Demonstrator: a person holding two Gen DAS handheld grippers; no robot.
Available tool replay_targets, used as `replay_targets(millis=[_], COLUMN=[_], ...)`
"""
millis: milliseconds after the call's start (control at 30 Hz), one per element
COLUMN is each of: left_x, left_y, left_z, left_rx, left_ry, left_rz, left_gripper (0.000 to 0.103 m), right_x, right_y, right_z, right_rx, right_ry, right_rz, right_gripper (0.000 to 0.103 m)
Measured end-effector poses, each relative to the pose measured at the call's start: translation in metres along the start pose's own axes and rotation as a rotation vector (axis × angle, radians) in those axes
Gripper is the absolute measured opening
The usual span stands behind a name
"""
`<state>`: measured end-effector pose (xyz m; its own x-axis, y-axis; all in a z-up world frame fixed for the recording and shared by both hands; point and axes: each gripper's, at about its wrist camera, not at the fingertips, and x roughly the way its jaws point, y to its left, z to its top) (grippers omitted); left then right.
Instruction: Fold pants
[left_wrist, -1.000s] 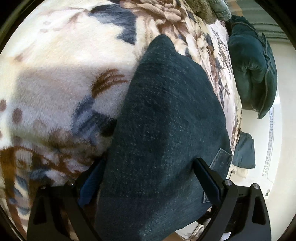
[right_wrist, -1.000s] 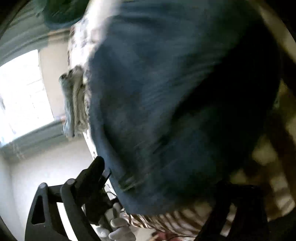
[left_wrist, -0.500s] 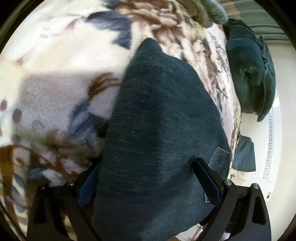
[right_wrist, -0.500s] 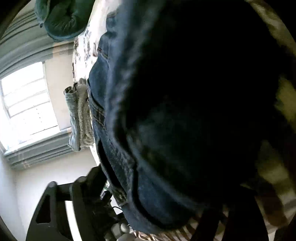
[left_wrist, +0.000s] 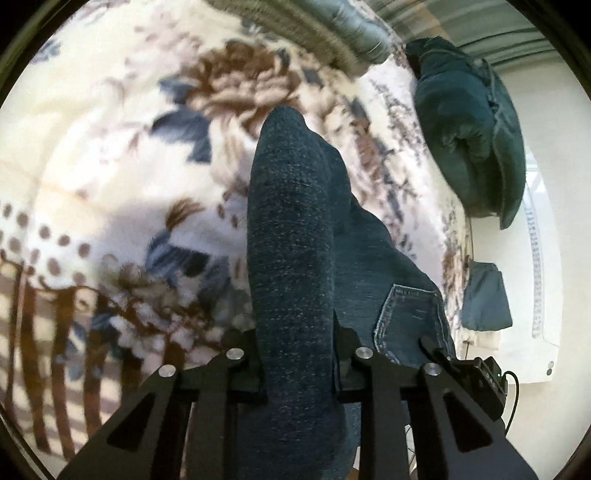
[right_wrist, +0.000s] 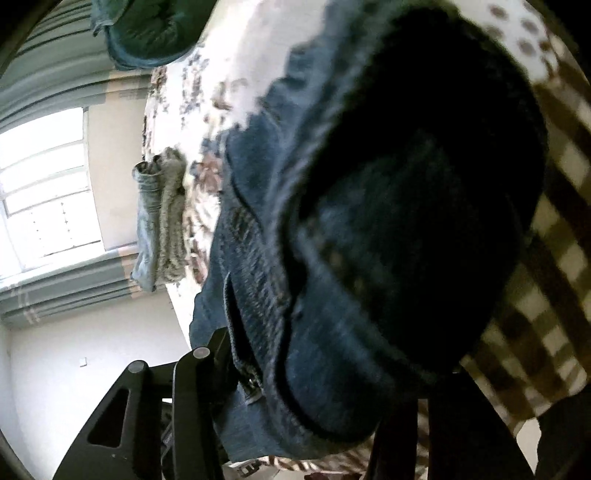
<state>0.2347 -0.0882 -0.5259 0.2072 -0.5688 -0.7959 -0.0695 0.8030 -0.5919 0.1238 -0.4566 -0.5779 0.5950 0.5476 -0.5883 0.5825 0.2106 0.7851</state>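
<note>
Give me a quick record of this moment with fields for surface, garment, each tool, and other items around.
surface: floral blanket on a bed
garment: dark blue jeans, back pocket showing
left tool: shut on a raised fold of the jeans
right tool: denim fills the space between its fingers; grip unclear, view blurred
other items: dark green cushion; folded clothes stack at the bed edge; window
</note>
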Motion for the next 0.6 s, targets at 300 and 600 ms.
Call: replay_targets(millis=[300, 600], left_x=[-0.058, -0.097], left_y=[-0.030, -0.052], left_z=[0.044, 0.206], left_rx=[-0.030, 0.014], left_ry=[-0.061, -0.175], left_rz=[-0.043, -0.092], left_gripper=[0.020, 0.020], right_x=[-0.015, 0.060], right_y=[0.102, 0.271], right_z=[0.017, 0.072], right_rx=[-0.116, -0.200], right_ry=[0.019, -0.041], right_rz=[0.018, 0.112], right_gripper=[0.048, 0.048])
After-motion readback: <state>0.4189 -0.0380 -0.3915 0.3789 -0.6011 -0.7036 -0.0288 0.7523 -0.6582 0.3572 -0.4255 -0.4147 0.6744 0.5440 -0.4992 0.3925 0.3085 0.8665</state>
